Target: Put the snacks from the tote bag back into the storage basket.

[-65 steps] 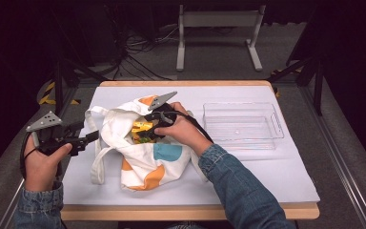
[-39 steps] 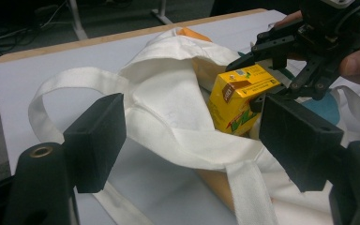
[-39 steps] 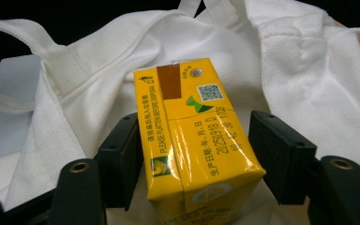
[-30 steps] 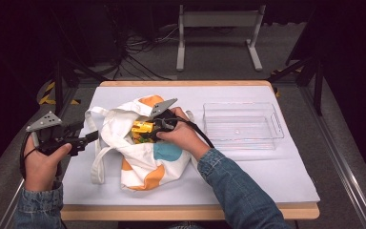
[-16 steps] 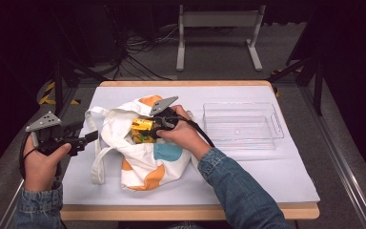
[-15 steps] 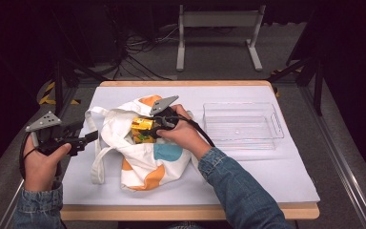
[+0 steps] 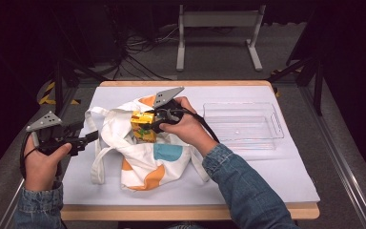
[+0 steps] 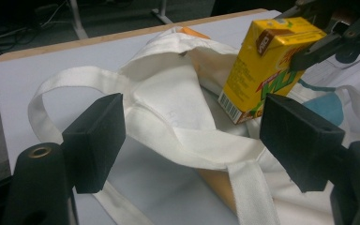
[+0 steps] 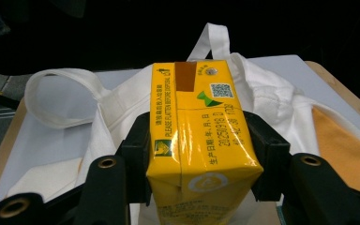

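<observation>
From the high view, my right claw is clamped on a yellow drink carton, which hangs just above the open mouth of the white tote bag. The bag lies crumpled on the white sheet covering the tabletop, with orange and blue patches showing on its cloth. My left claw sits at the bag's left edge, near one of its handles, and I cannot tell from here how wide it stands. A clear plastic tray rests on the sheet to the right of the bag, apart from it.

In the left gripper view, my left claw stands wide apart with nothing pressed between its pads. The bag's white handle and rim run across the gap below them, and I cannot tell whether they touch. Beyond, the carton is tilted, its lower corner over the bag's opening, pinched by the other claw at the upper right.

In the right gripper view, my right claw grips the carton about halfway open, one black pad on each long side, the carton's top end with a brown strip and a small square code pointing away from me. Behind it lie the bag and a looped handle.
</observation>
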Action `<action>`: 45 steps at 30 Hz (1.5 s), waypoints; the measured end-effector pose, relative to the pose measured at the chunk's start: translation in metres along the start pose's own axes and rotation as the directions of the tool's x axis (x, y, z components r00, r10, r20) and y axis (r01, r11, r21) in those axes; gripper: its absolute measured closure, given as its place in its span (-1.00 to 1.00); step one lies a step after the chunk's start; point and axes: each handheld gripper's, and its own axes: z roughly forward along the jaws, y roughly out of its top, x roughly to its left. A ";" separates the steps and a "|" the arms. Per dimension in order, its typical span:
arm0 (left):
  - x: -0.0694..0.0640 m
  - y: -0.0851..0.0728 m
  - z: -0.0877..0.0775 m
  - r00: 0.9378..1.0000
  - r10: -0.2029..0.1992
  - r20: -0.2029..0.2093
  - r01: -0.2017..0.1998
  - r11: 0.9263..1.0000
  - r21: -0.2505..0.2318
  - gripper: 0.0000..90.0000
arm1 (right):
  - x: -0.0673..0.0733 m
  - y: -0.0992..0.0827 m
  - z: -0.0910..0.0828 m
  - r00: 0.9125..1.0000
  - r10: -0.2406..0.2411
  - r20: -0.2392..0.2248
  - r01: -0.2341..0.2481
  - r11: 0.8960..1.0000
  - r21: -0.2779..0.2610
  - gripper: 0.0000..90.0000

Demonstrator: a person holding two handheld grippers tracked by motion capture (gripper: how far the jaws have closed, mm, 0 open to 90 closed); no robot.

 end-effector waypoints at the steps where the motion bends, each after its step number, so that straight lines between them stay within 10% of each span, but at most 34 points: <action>1: 0.000 0.000 0.000 1.000 -0.001 0.000 0.001 1.000 0.000 -0.47 | 0.000 0.002 -0.002 1.000 -0.003 -0.001 0.003 1.000 -0.002 0.13; 45: -0.002 0.001 0.001 1.000 0.010 -0.009 -0.010 1.000 0.002 -0.50 | -0.007 0.011 -0.127 0.999 -0.033 -0.004 0.033 0.997 -0.066 0.13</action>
